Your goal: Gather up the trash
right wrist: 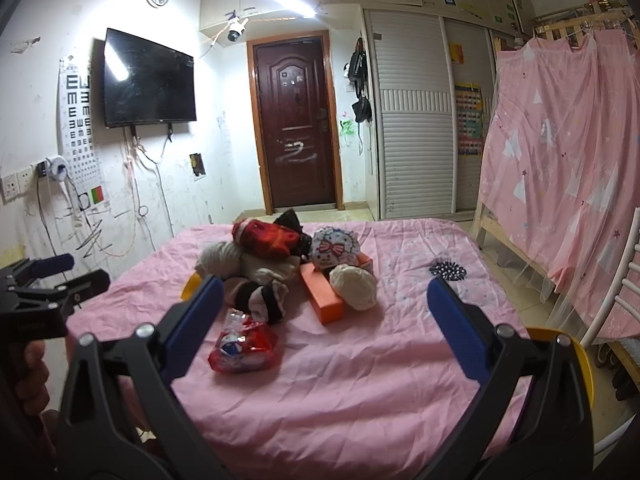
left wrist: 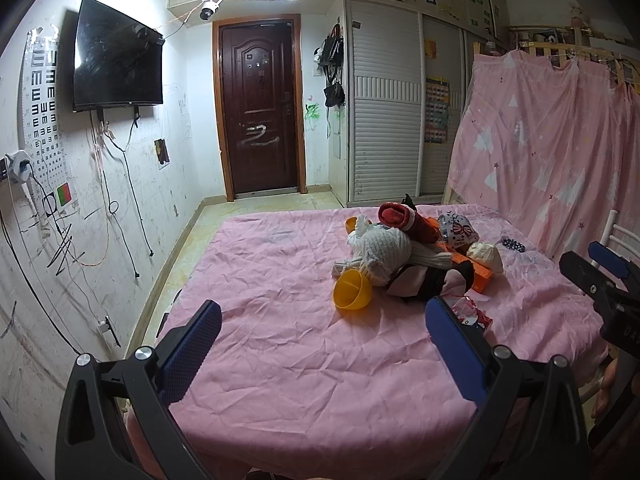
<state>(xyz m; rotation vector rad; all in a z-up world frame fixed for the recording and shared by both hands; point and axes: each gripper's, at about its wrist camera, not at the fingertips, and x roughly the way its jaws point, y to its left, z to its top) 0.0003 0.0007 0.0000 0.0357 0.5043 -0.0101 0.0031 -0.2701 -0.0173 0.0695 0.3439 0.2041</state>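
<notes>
The left gripper (left wrist: pixel 322 326) hangs above the near part of a table covered in a crumpled pink cloth (left wrist: pixel 280 280), its blue-padded fingers spread wide with nothing between them; the right gripper (right wrist: pixel 326 304) is likewise wide apart and holds nothing, poised over the same cloth.

In the right wrist view a red and white crinkled wrapper (right wrist: pixel 244 346) lies on the cloth at about 8 o'clock from the centre, just inside the left-hand finger; in the left wrist view that wrapper (left wrist: pixel 474 318) peeks out just beside the right-hand finger, at about 4 o'clock.

Beyond it sits a heap of soft things: a white knitted bundle (left wrist: pixel 382 250), a red rolled cloth (left wrist: pixel 400 216) on top, a black and pink sock bundle (right wrist: pixel 262 294), a printed pouch with a bow (right wrist: pixel 335 249), a cream ball (right wrist: pixel 354 286) resting against an orange box (right wrist: pixel 322 296); a yellow plastic half-shell (left wrist: pixel 352 290) leans at the pile's near left edge in the left view, at roughly 12 o'clock from the gripper's gap.

A dark flower-shaped item (right wrist: pixel 448 271) lies apart on the cloth at 2 o'clock in the right view; a yellow rim (right wrist: pixel 576 364) shows behind the right-hand finger at 4 o'clock.

At 12 o'clock stands a dark wooden door (left wrist: pixel 259 108); a black television (left wrist: pixel 116 56) hangs on the wall at 10 o'clock; a pink curtain (left wrist: pixel 560 144) drapes at 2 o'clock.
</notes>
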